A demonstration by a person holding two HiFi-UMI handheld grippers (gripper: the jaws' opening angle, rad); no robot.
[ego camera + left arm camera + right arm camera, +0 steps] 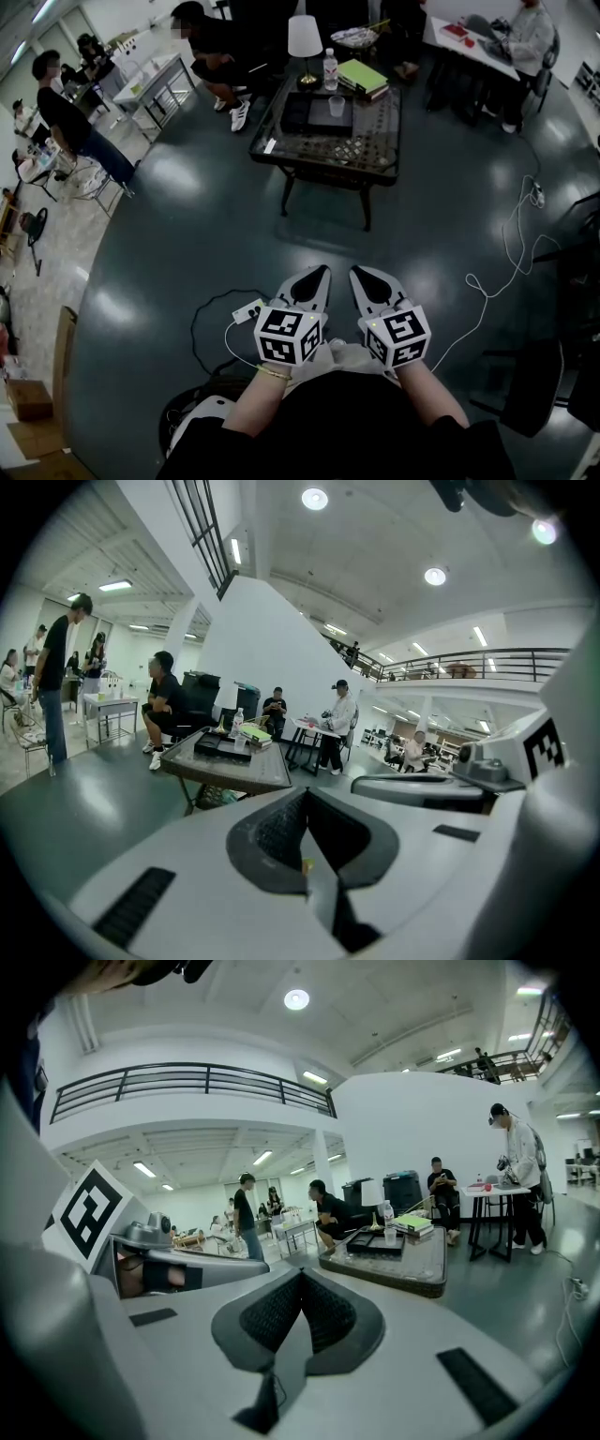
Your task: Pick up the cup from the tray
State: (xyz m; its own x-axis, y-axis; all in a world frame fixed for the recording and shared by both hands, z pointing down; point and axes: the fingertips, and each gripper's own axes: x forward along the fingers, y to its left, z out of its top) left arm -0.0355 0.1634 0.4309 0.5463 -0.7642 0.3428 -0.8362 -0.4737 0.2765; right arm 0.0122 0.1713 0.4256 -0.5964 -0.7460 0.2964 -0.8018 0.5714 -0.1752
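A clear plastic cup (337, 105) stands on a black tray (317, 112) on the far dark coffee table (330, 148). The left gripper view shows the cup (241, 741) and tray (221, 746) small and distant; so does the right gripper view, with cup (390, 1235) on tray (376, 1242). My left gripper (313, 279) and right gripper (367, 278) are held side by side close to my body, far short of the table. Both point slightly down, jaws shut, with nothing between them.
On the table also stand a white-shaded lamp (305, 45), a water bottle (330, 69) and a stack of books (361, 77). Cables (487, 281) lie on the dark floor to my right and near my feet. People sit and stand behind the table and at the left.
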